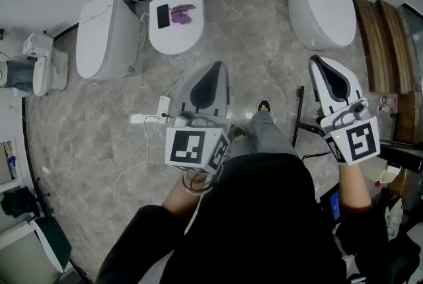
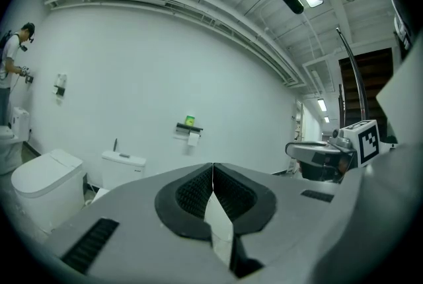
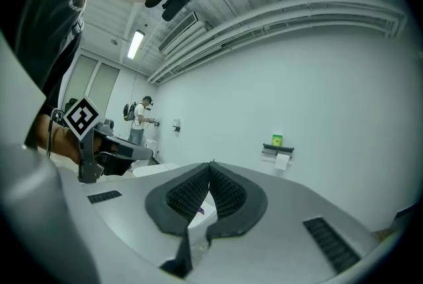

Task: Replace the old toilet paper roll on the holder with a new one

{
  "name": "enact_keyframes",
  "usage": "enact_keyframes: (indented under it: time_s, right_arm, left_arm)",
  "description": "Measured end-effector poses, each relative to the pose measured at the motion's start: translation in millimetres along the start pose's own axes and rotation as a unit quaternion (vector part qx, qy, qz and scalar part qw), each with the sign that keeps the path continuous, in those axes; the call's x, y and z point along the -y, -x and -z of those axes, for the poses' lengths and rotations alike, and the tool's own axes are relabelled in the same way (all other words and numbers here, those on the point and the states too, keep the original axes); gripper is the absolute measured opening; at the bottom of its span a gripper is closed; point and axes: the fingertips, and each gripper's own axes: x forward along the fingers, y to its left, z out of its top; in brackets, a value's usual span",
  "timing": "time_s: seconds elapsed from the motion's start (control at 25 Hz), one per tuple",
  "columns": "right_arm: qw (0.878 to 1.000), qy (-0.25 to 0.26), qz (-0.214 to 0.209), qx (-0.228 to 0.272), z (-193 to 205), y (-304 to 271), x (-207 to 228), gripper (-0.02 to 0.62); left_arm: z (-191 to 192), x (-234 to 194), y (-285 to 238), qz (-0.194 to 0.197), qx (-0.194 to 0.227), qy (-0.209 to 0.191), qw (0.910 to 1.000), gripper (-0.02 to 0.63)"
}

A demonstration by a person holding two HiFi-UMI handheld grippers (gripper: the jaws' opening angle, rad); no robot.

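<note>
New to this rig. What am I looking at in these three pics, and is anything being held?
There is no robot here. A person holds a hand-held gripper in each hand. The head view comes from a camera on the person's head, looking down. It shows the left gripper and the right gripper, each carrying a cube with square markers.

The other two pictures come from cameras riding on the grippers, each looking along its own fingers. Both pairs of fingers are closed, with nothing between them.

Three toilets stand on the floor. The middle toilet has a black phone and a purple item on its lid. On the far wall is the paper holder, with a roll hanging under it.
</note>
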Motion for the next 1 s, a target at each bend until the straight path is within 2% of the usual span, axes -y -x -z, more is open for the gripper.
enact_keyframes:
  time_s: [0.48,0.68,1.0]
  right_arm:
    - [1.000,-0.011,0.001,0.002,27.2,-30.7,65.6,0.020]
    - [0.999,-0.035,-0.011,0.005,34.7,-48.5,101.7,0.021]
    - [0.996,-0.086,0.000,0.028,40.1,-61.8,157.5,0.021]
  left_arm:
    - [-1.0,19.4,-70.9,-0.003,-0.015,-0.036,0.9992,0.023]
    - [-5.1,31.3,-112.5,0.000,-0.019,-0.046,0.9988,0.023]
    - [-0.4,50.9,-155.4,-0.005,-0.046,-0.059,0.9972,0.023]
